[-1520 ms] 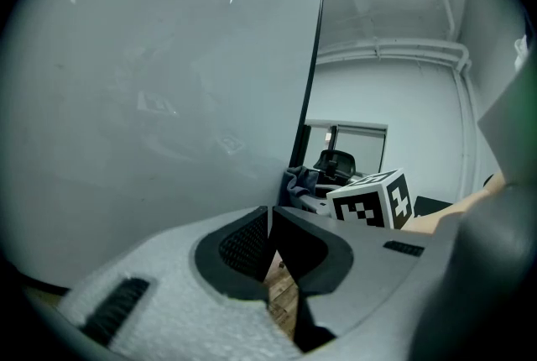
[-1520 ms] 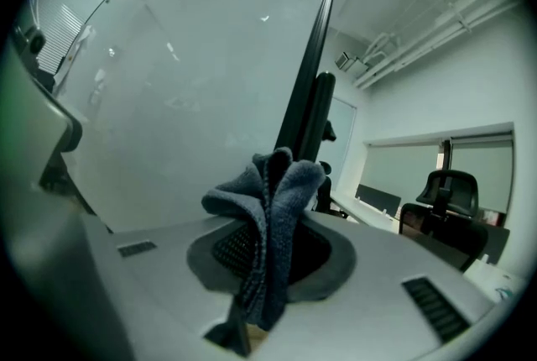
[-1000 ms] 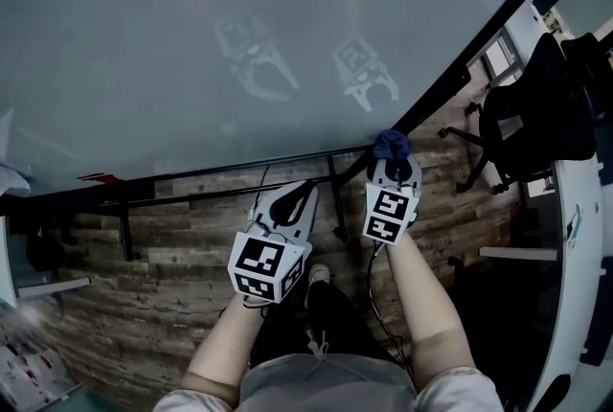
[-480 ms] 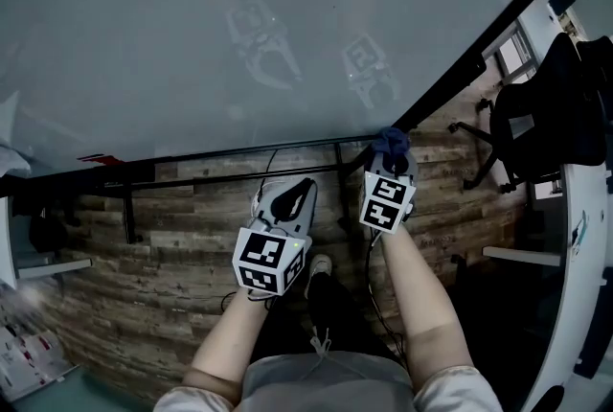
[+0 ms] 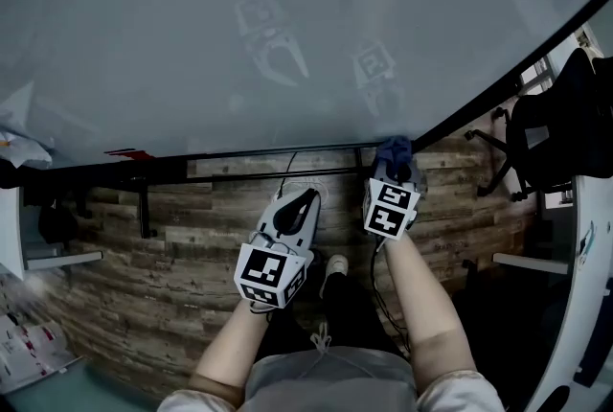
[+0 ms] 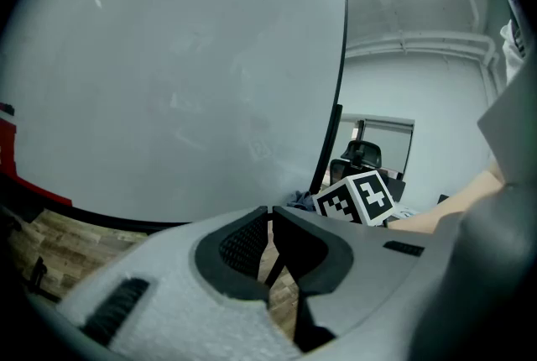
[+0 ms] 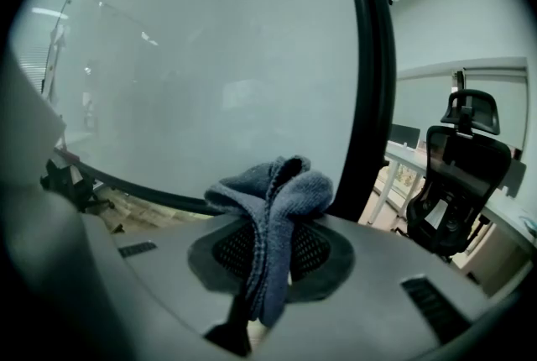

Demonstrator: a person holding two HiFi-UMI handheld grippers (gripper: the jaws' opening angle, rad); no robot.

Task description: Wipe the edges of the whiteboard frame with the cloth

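Observation:
A large whiteboard (image 5: 268, 27) fills the upper head view, edged by a black frame (image 5: 249, 154) along its bottom and right side. My right gripper (image 5: 395, 163) is shut on a blue cloth (image 5: 393, 149), which presses against the frame's lower right corner. In the right gripper view the cloth (image 7: 273, 204) bunches out between the jaws, just below the frame's upright edge (image 7: 376, 82). My left gripper (image 5: 295, 207) hangs lower, off the board, shut with nothing in it (image 6: 268, 221). The whiteboard's frame edge (image 6: 331, 99) shows in the left gripper view.
A black tray rail (image 5: 192, 178) runs under the board with a red marker (image 5: 120, 152) on it. A black office chair (image 5: 556, 127) stands at the right, seen too as the chair (image 7: 457, 175) in the right gripper view. Wood-plank floor (image 5: 153, 276) lies below.
The head view has shifted, so the board's corner sits lower in frame. The right gripper stays with the cloth at the corner; the left gripper has dropped slightly.

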